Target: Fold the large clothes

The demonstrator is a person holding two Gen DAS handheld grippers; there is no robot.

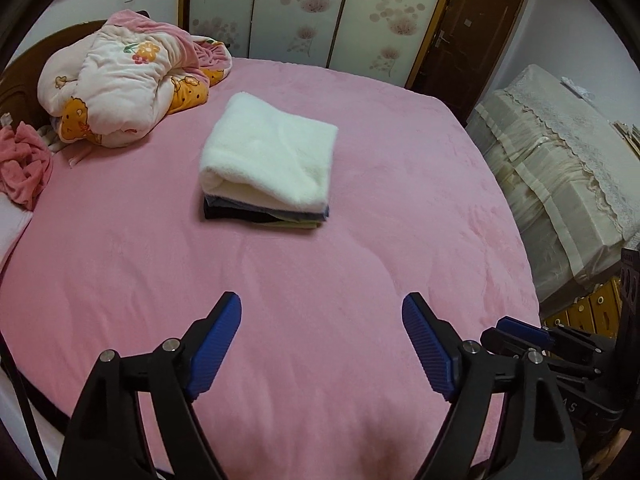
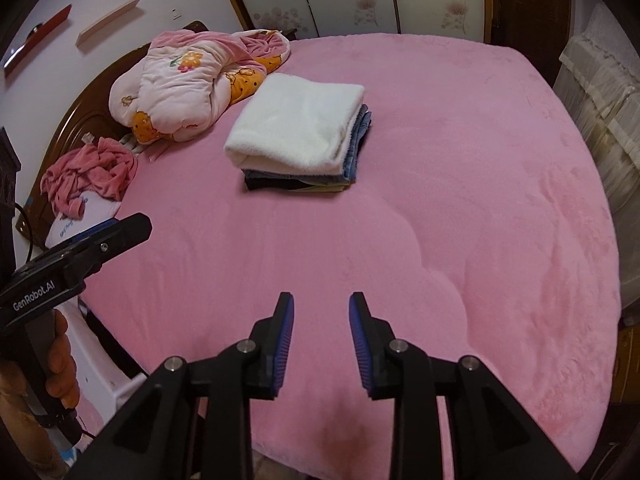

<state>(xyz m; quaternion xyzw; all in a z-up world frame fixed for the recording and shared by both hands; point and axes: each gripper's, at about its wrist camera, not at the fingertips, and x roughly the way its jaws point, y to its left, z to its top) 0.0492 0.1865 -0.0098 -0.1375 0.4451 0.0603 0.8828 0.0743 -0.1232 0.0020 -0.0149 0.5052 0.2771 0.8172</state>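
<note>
A stack (image 1: pixel 267 184) of folded clothes, white garment on top, lies squared near the middle of the bed (image 1: pixel 360 264). Beyond the stack, by the headboard, a quilt (image 1: pixel 120 80) and a pink garment (image 1: pixel 24 164) remain crumpled. The left gripper (image 1: pixel 322 348) and right gripper (image 2: pixel 321 344) hover over the near bed, well short of the stack, fingers apart and empty. Folding appears largely done; the pink garment may remain.

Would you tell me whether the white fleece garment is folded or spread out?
Folded: the white fleece garment forms a compact rectangle atop the stack of folded clothes.
</note>
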